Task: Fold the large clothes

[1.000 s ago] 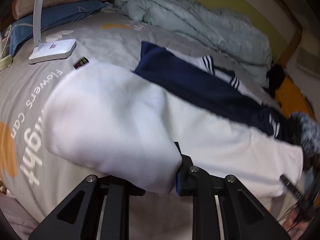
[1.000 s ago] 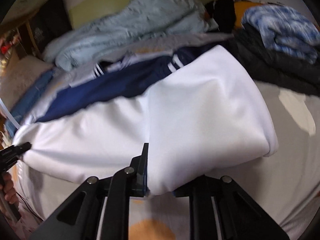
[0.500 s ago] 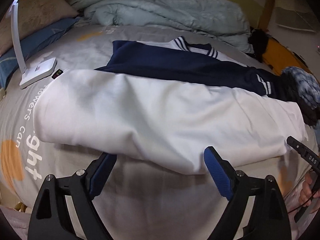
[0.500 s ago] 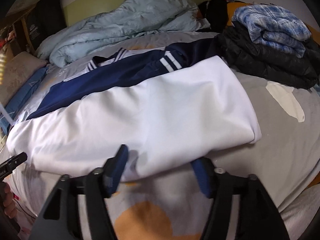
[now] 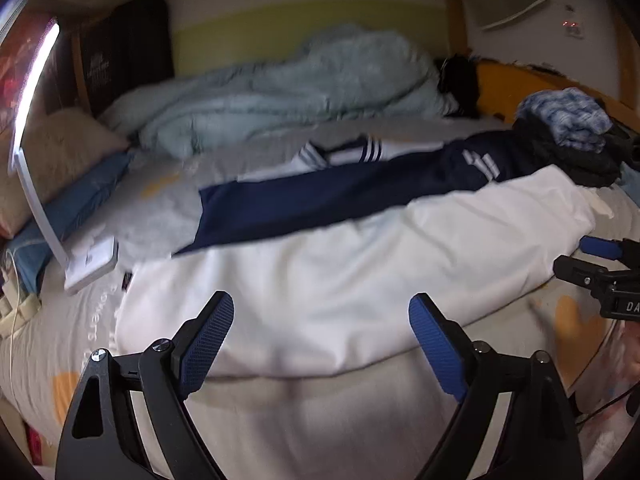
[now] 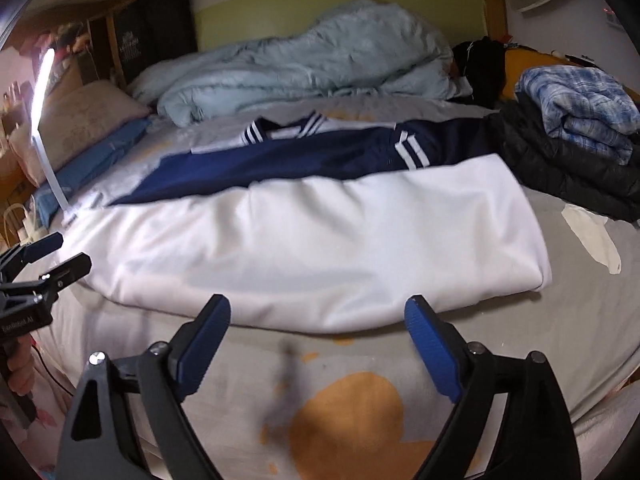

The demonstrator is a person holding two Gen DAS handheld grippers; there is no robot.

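A large white and navy garment lies folded lengthwise across the grey bedsheet, its white half nearest me and its navy half behind. My left gripper hovers open over the white fold's near edge, nothing between its blue pads. My right gripper stands just short of that edge, its jaws opening and empty. Each gripper also shows in the other's view: the right gripper at the garment's right end, the left gripper at its left end.
A white desk lamp stands on the bed at the left by pillows. A pale blue duvet is bunched along the back. A dark jacket with a blue plaid cloth on it lies at the right.
Both grippers let go of the white fold, opened wide and drew back toward the bed's near edge. The garment has settled flat on the sheet.
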